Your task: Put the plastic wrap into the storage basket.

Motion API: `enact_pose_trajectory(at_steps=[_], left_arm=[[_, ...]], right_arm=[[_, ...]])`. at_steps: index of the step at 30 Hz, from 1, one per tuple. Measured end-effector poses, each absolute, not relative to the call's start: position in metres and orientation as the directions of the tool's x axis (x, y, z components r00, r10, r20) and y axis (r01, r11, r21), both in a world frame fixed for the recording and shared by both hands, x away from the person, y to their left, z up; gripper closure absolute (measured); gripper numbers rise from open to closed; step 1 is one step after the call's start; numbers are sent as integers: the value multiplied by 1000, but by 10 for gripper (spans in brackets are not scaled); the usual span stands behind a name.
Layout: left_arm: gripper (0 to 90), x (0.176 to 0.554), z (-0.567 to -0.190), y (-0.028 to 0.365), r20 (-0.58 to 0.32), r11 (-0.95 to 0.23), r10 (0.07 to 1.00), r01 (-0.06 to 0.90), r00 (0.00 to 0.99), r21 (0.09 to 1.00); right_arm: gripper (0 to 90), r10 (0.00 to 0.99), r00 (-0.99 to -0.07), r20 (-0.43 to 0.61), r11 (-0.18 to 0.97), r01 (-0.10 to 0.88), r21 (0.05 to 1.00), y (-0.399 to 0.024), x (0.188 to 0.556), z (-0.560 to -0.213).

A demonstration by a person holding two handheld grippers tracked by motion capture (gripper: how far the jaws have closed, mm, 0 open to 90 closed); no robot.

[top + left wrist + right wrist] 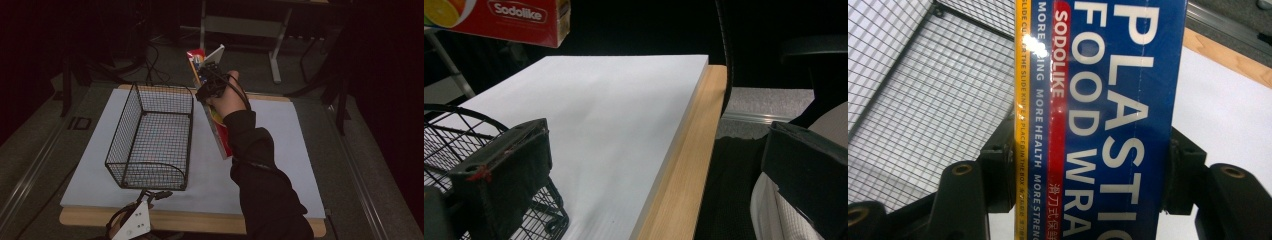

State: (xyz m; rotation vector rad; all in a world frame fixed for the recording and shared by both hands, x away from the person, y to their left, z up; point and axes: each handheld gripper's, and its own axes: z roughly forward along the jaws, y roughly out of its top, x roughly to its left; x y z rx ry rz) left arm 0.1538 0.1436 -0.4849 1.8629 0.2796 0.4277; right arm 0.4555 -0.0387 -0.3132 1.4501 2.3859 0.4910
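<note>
My right gripper (209, 86) is held up in the air to the right of the basket's far end, shut on a long box of plastic food wrap (221, 136). The box is red and yellow with a blue face and slants from the far side down toward the person. In the right gripper view both jaws press its sides (1098, 120), with the black wire basket (918, 95) below it. The basket (162, 89) stands empty on the white board. My left gripper (136, 225) rests at the table's front edge, and its jaws (654, 175) stand wide open with nothing between them.
A white board (280, 145) covers most of the wooden table (200, 220). The person's dark sleeve (260, 185) crosses its right half. Grey metal desk legs (275, 55) and cables stand on the floor beyond the table. The basket's rounded end (444, 130) is just left of my left gripper.
</note>
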Motion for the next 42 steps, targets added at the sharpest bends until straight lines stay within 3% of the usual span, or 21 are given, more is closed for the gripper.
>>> enact_pose_trajectory(at_steps=[28,42], left_arm=[[1,151,-483,145,162,-316,392,-34,906,948],[1,149,-483,146,159,-310,394,-33,905,950]], right_arm=[[394,833,-552,-28,483,704,521,59,442,-306],[393,815,-579,-15,494,681,540,92,436,-325]])
